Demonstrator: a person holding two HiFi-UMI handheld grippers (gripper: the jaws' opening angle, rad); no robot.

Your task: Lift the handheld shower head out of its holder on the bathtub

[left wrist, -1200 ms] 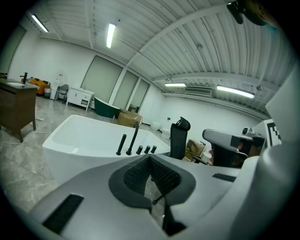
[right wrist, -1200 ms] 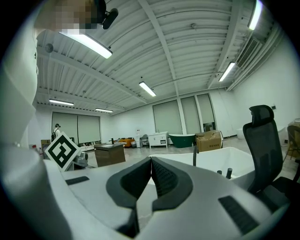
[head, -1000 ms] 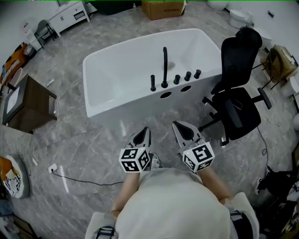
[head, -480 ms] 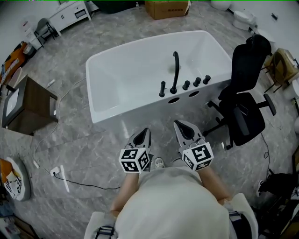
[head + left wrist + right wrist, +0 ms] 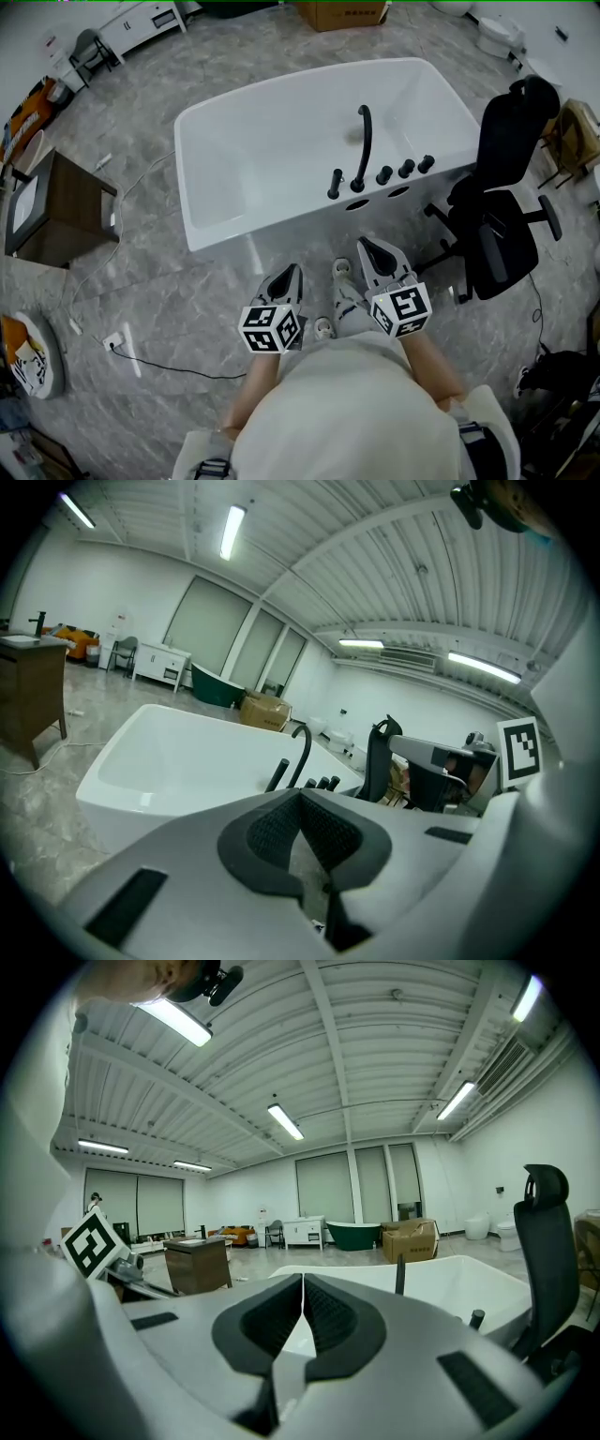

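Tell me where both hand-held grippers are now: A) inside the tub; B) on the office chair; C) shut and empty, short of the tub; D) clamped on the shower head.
C: the left hand-held gripper and right hand-held gripper have shut, empty jaws, over floor short of the bathtub.

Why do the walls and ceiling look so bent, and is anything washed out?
Head view: the wide lens bows the floor and the bathtub outward; light is even. Left gripper view: ceiling ribs curve, corners go black, a strip light glares, the left claw fills the bottom. Right gripper view: same curving and black corners; its ceiling tube is blown white.
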